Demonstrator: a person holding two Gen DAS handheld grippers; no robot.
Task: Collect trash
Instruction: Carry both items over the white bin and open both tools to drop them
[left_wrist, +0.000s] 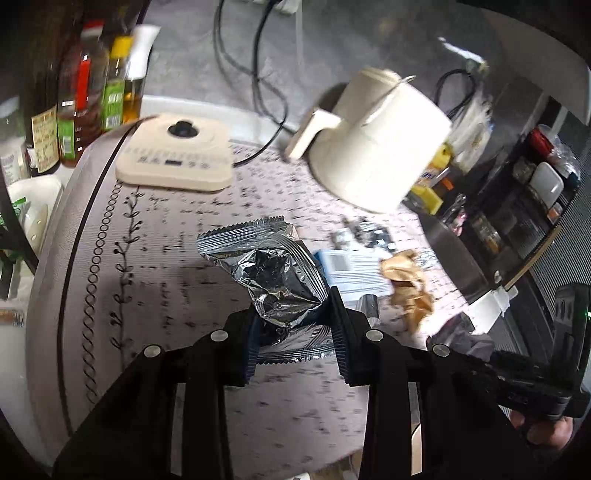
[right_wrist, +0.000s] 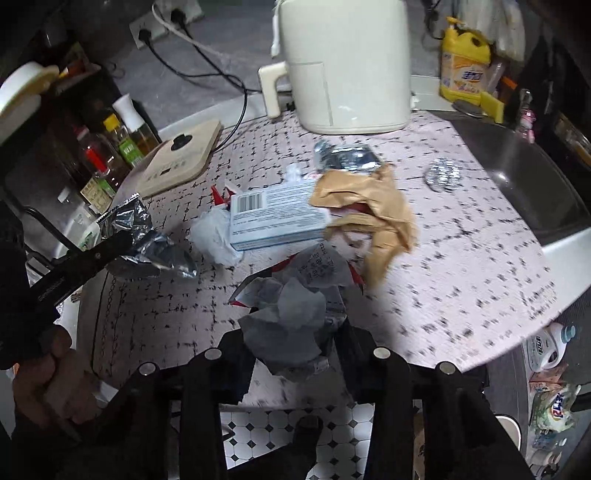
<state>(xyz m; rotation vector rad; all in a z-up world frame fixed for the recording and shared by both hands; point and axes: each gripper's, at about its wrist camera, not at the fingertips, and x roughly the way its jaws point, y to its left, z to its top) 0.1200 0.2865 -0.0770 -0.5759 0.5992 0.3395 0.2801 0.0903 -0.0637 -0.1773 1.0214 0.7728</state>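
In the left wrist view, the left gripper (left_wrist: 295, 325) pinches a crumpled silver foil wrapper (left_wrist: 273, 273) between its two black fingers, the wrapper's serrated edge sticking out beyond the tips. The landmark is the cream air fryer (left_wrist: 373, 136), standing at the far side of the patterned tablecloth (left_wrist: 166, 258). Nearer the camera than the air fryer lie a light blue carton (left_wrist: 354, 269) and, just beside it, a crumpled brown paper bag (left_wrist: 406, 284). Well to the left of the air fryer sits a flat cream appliance base (left_wrist: 177, 155), with bottles (left_wrist: 92, 96) farther left. The right gripper's body (left_wrist: 524, 373) shows at the lower right edge.

In the right wrist view, the right gripper (right_wrist: 295, 350) is closed on a wad of grey-white crumpled paper (right_wrist: 291, 321) with red-edged scraps. In front of the air fryer (right_wrist: 343, 62) lie the carton (right_wrist: 273, 218) and the paper bag (right_wrist: 373, 206), overlapping; a foil piece (right_wrist: 343, 155) sits between them and the fryer. A yellow detergent bottle (right_wrist: 465, 66) stands right of the fryer. Far left of it, the left gripper (right_wrist: 110, 247) holds the foil wrapper (right_wrist: 144, 240), with a hand (right_wrist: 55, 384) below.
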